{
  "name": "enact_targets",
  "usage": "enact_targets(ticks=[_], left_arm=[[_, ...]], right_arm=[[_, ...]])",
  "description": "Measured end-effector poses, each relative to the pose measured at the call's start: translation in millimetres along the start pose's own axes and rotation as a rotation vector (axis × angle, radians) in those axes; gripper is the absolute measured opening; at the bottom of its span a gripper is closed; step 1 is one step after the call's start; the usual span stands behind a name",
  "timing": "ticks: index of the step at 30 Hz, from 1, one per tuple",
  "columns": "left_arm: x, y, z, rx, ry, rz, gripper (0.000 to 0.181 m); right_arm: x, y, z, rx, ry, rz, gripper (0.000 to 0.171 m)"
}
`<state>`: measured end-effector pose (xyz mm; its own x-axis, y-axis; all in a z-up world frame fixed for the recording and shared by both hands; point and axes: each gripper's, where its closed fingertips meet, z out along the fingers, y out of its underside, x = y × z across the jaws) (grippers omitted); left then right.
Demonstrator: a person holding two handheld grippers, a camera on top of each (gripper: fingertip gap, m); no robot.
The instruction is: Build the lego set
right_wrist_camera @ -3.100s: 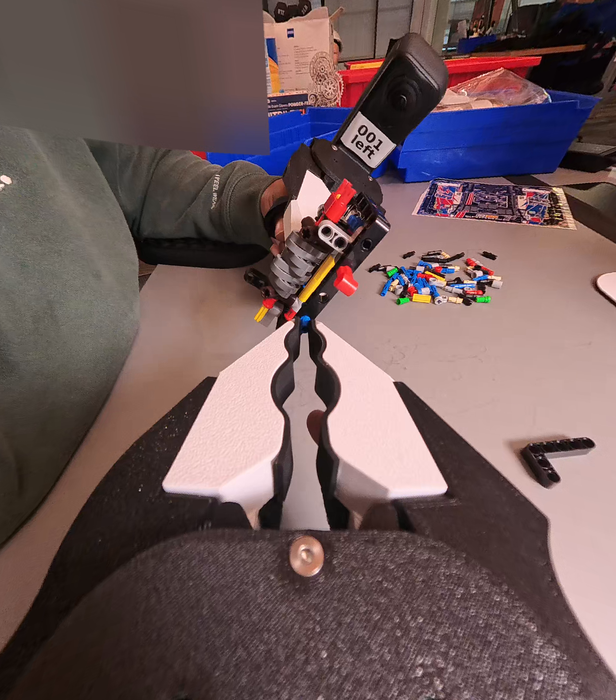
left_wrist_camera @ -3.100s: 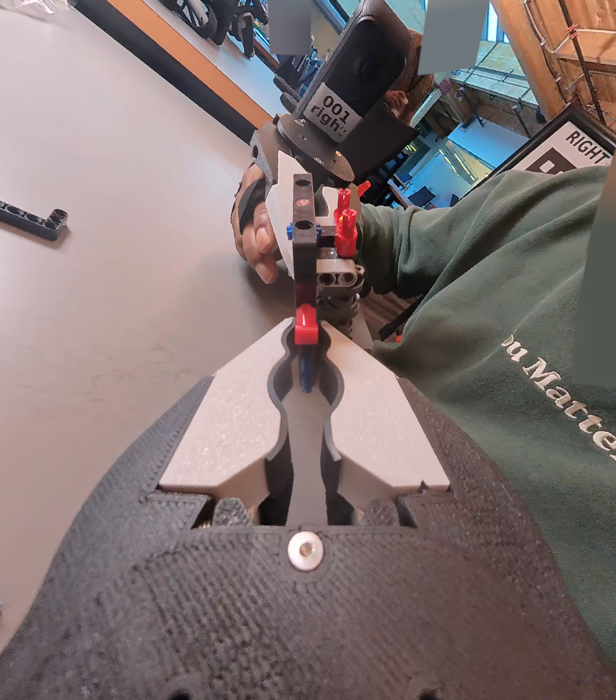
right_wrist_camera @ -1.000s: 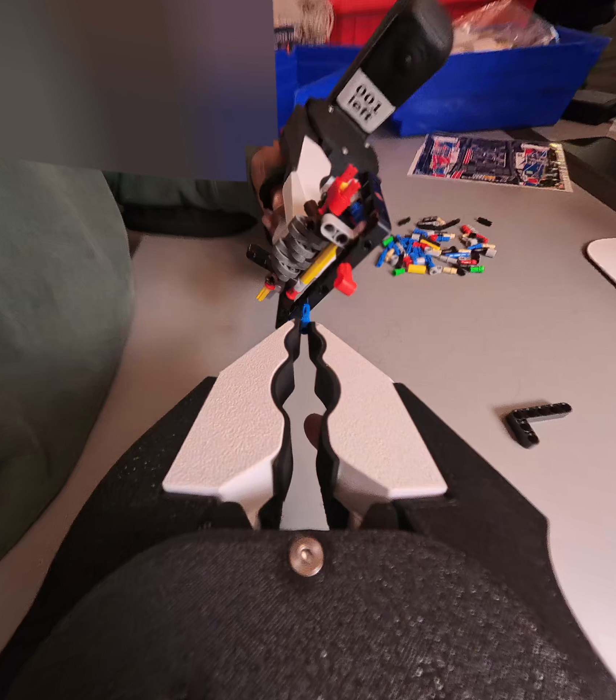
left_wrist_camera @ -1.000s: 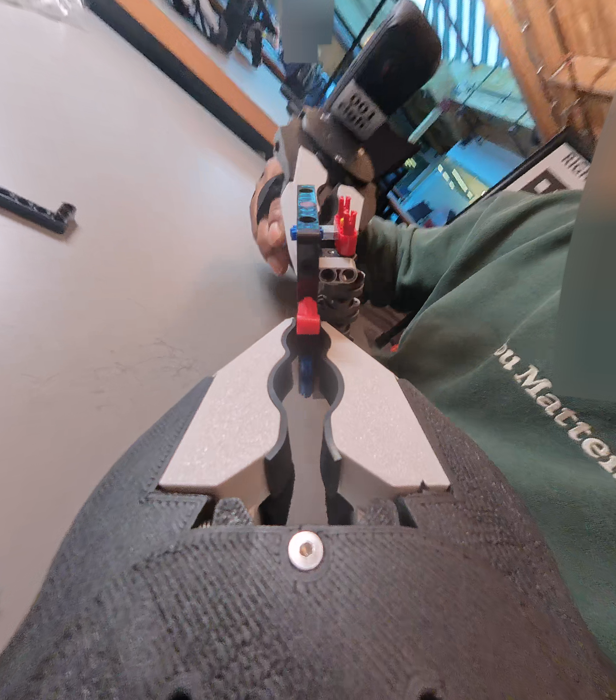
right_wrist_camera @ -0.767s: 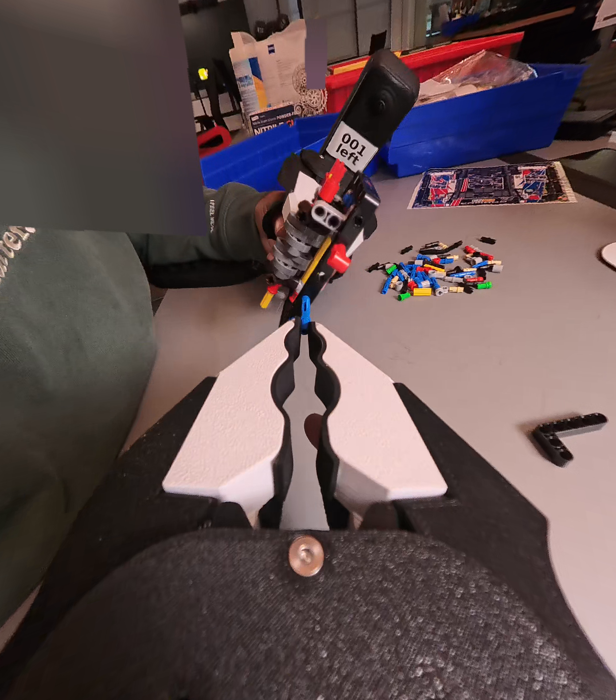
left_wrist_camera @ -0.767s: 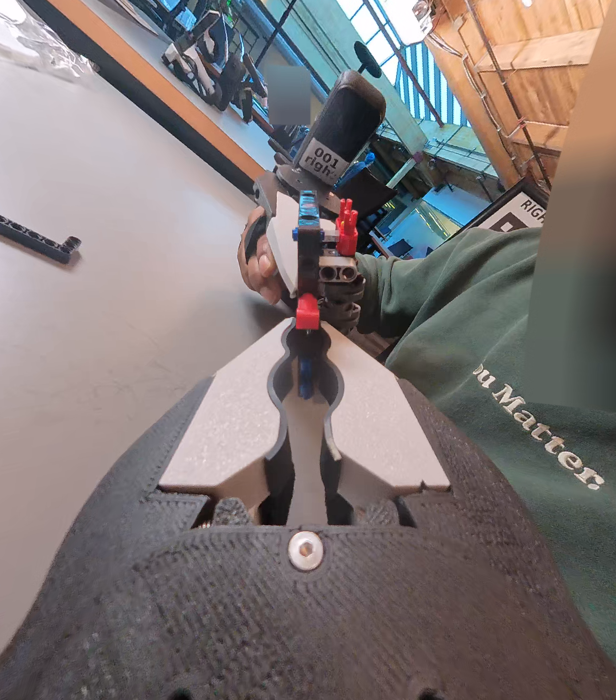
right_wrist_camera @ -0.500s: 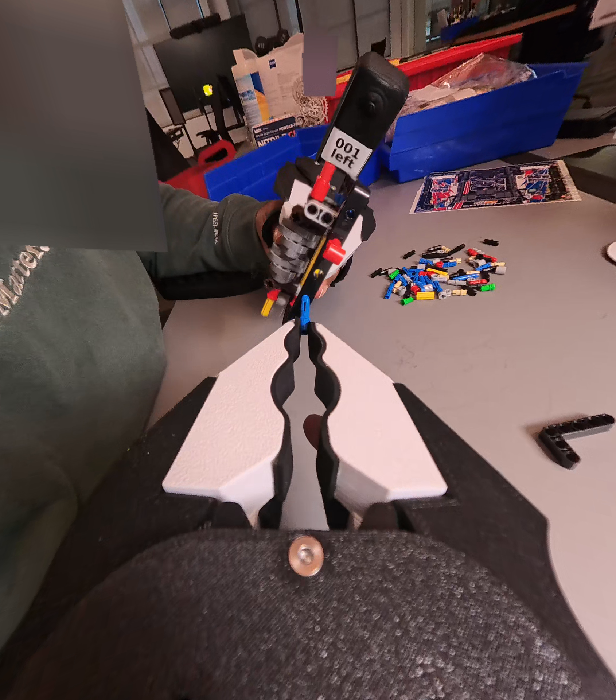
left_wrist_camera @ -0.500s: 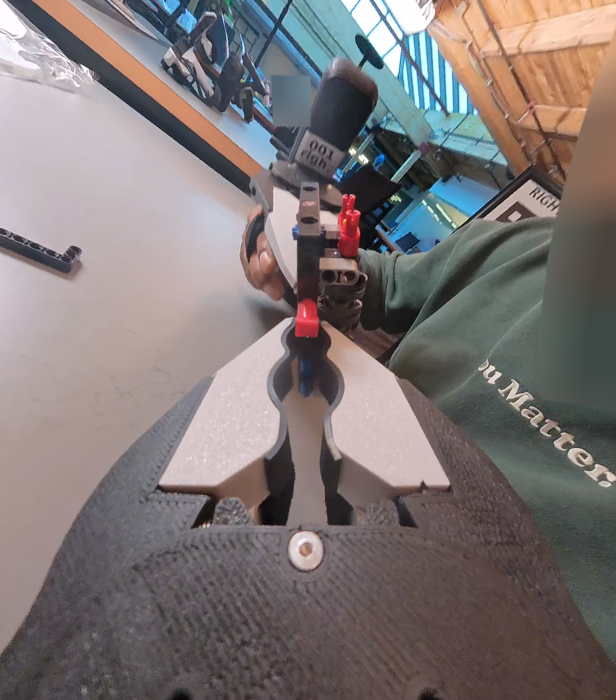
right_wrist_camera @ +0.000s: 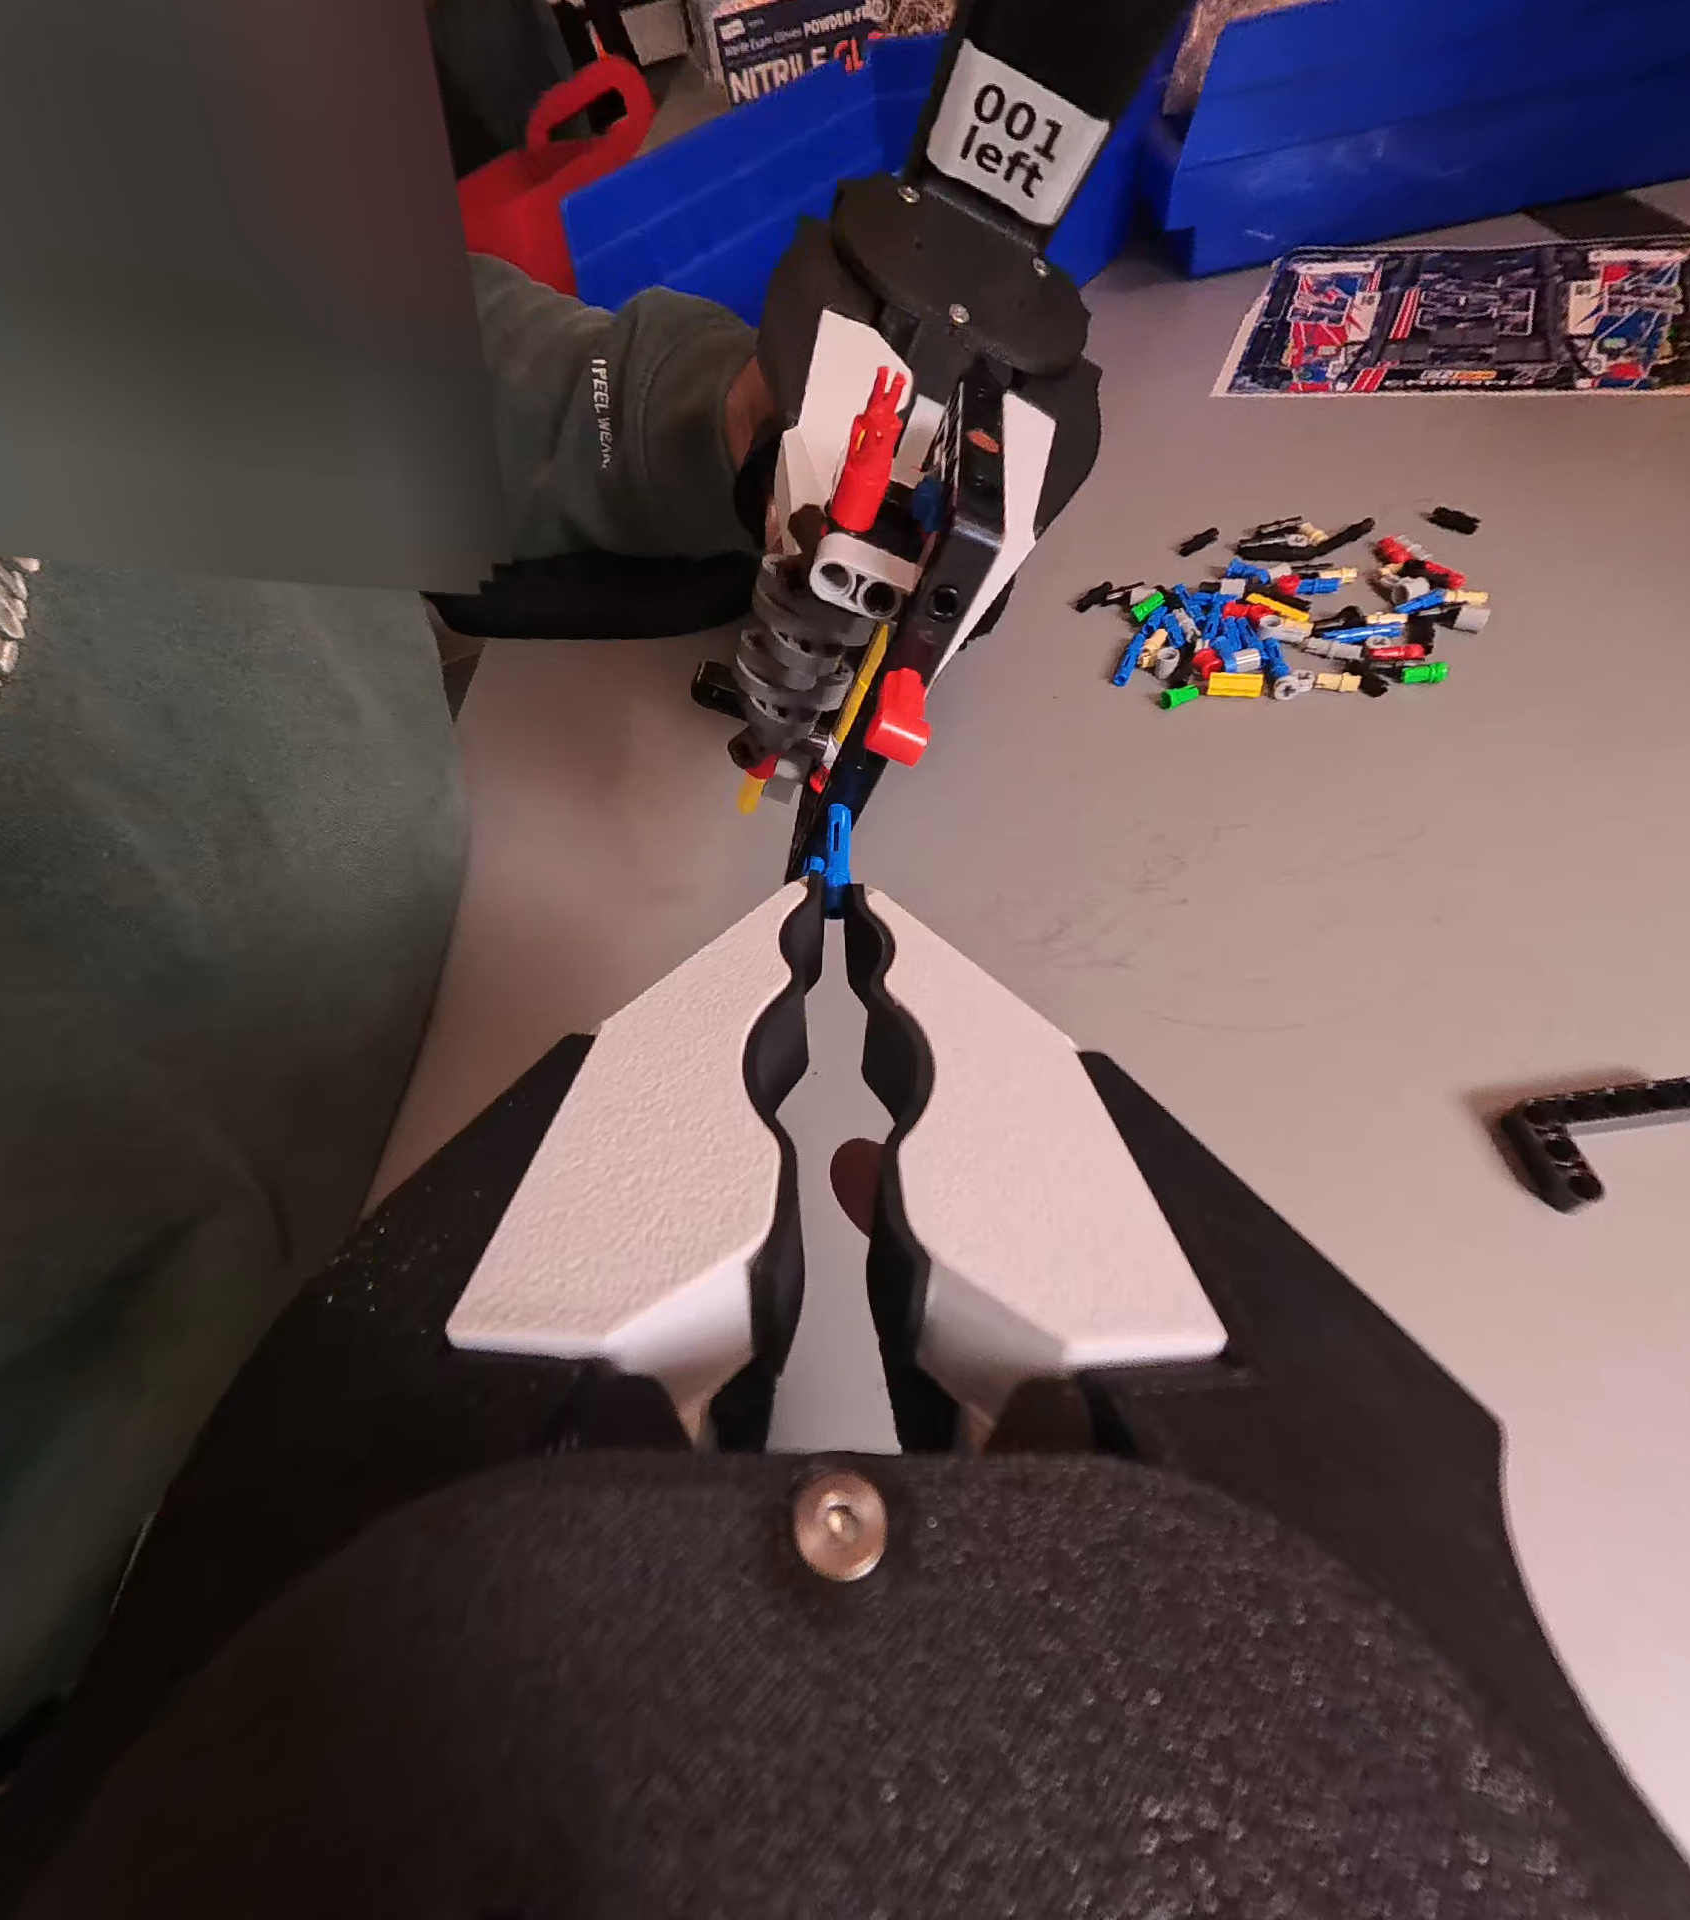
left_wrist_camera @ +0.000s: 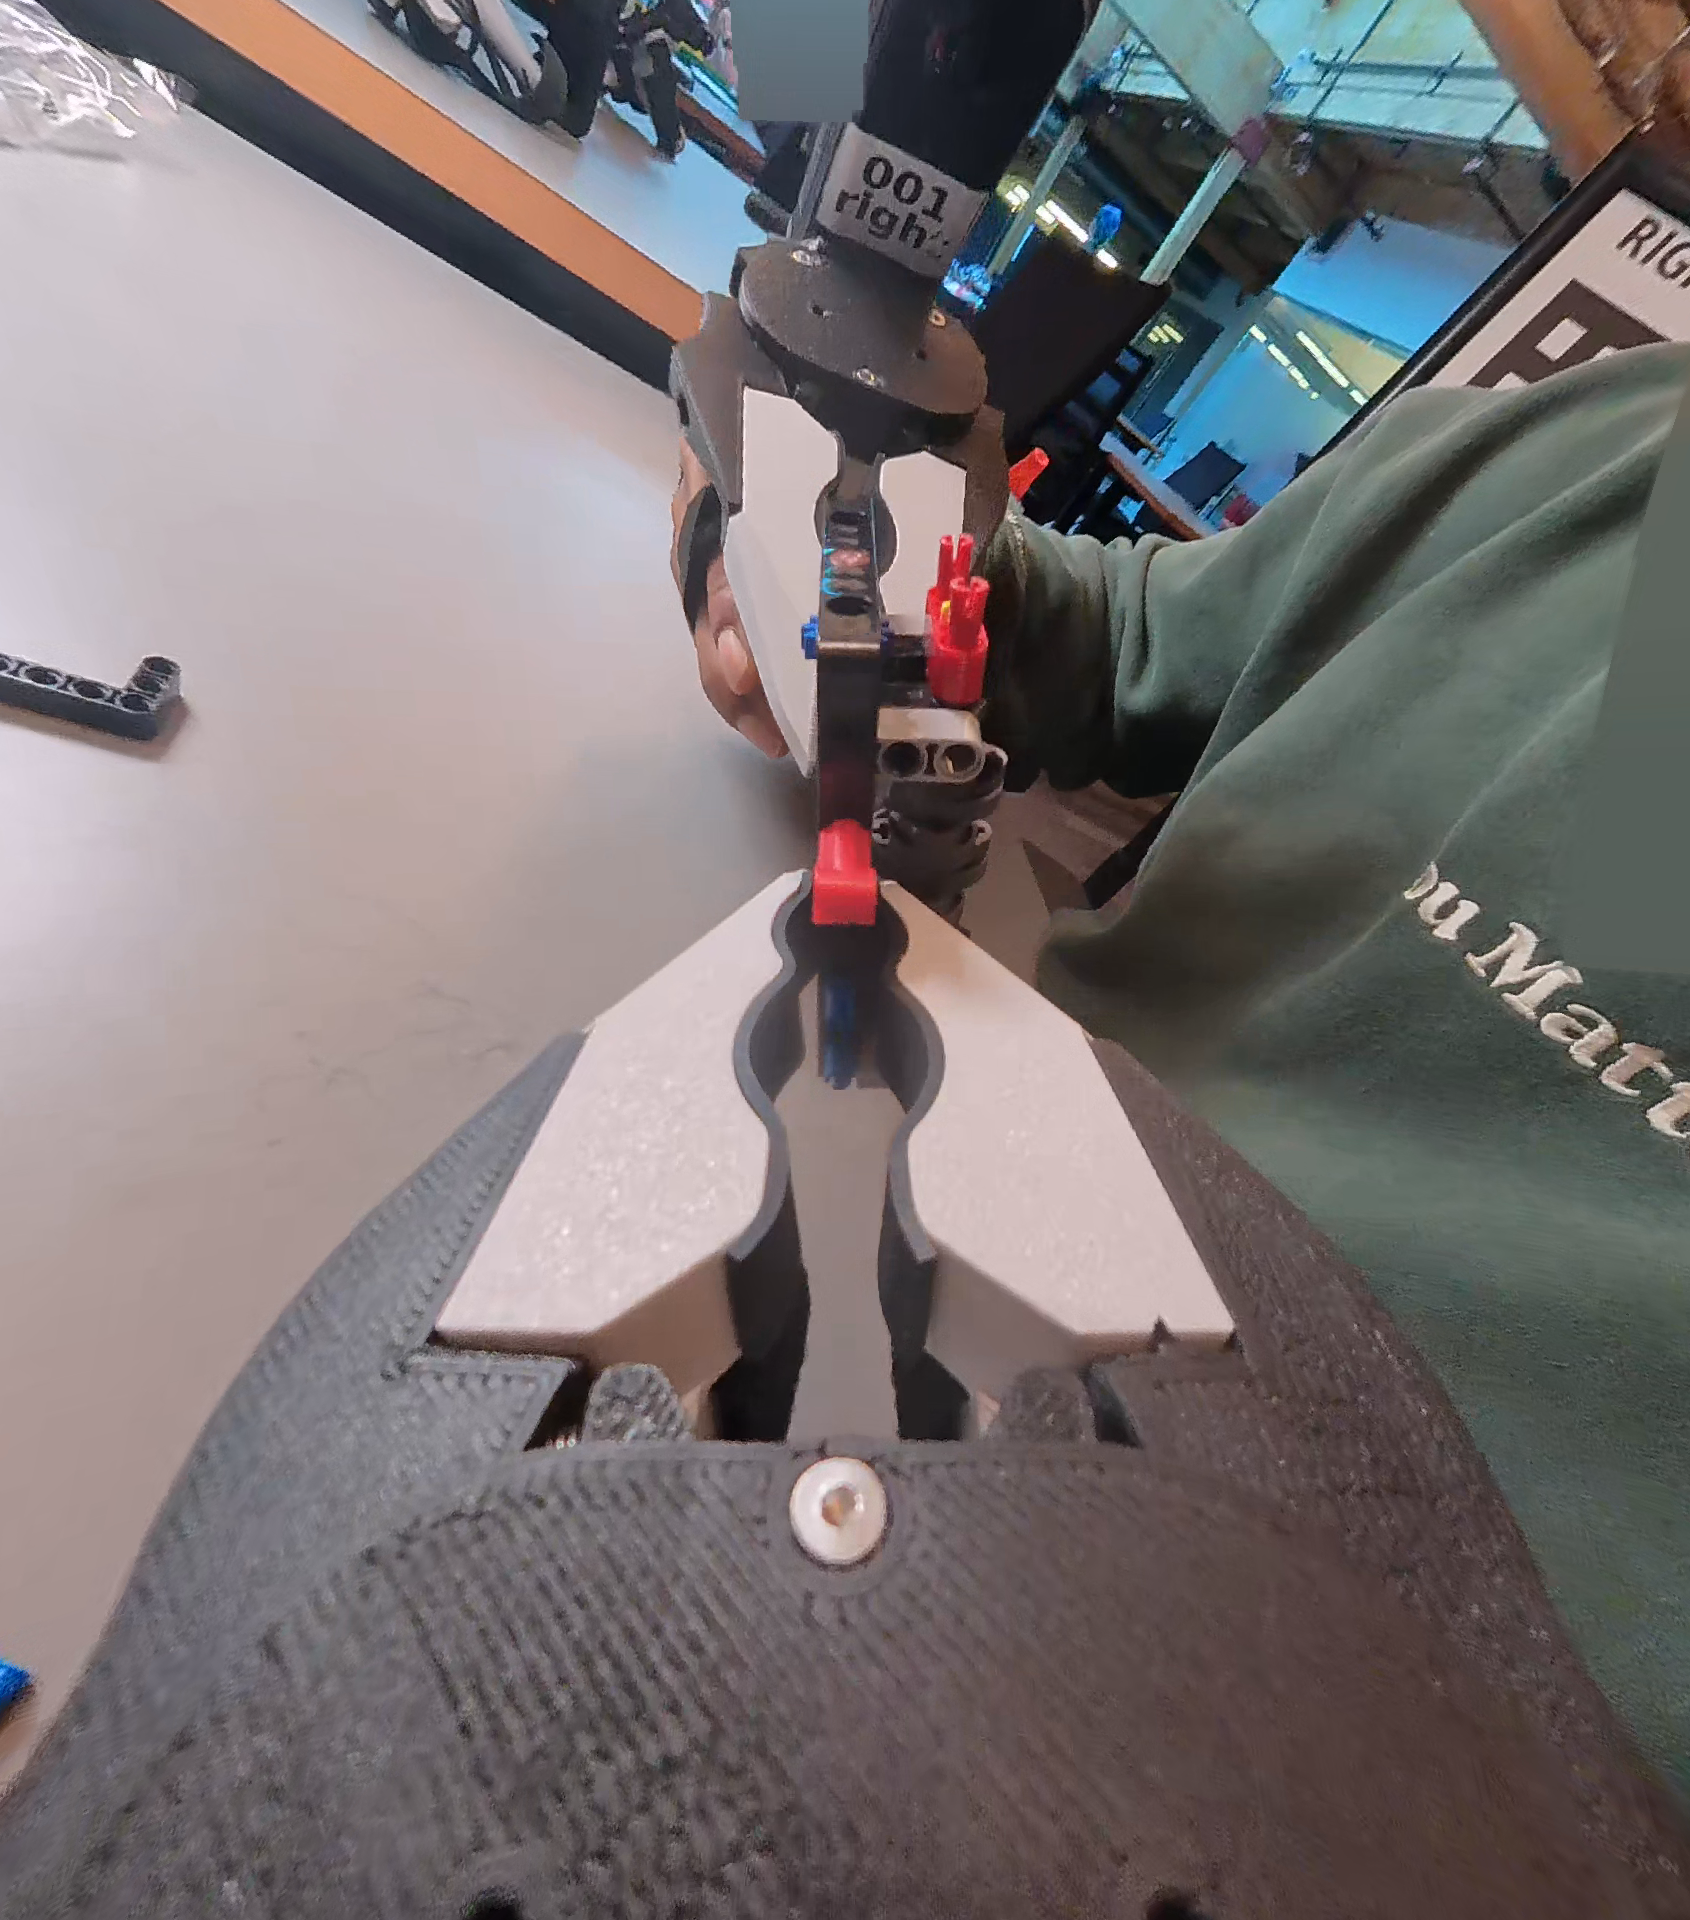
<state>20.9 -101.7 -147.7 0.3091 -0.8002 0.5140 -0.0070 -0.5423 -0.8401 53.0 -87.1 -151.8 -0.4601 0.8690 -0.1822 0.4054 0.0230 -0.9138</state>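
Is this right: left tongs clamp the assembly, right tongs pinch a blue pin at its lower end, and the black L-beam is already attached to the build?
Not the last part. The right wrist view shows the black L-beam lying loose on the table, apart from the assembly. The left tongs do clamp it, and the right tongs do pinch the blue pin.

A workshop or maker lab: blue plastic parts bins (right_wrist_camera: 1443, 125) and a box of gloves (right_wrist_camera: 799, 52) line the far edge of a grey bench (right_wrist_camera: 1236, 883). Exposed timber framing (left_wrist_camera: 1630, 94) and further workbenches (left_wrist_camera: 467, 156) stand behind.
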Motion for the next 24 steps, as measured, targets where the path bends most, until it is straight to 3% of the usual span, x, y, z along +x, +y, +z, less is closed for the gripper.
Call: enact_targets(ticks=[24], left_arm=[[-2.8, -3.0, -0.8, 0.047, 0.043, -0.106, 0.006]], right_arm=[[1.6, -2.1, 5.5, 0.055, -0.025, 0.039, 0.002]])
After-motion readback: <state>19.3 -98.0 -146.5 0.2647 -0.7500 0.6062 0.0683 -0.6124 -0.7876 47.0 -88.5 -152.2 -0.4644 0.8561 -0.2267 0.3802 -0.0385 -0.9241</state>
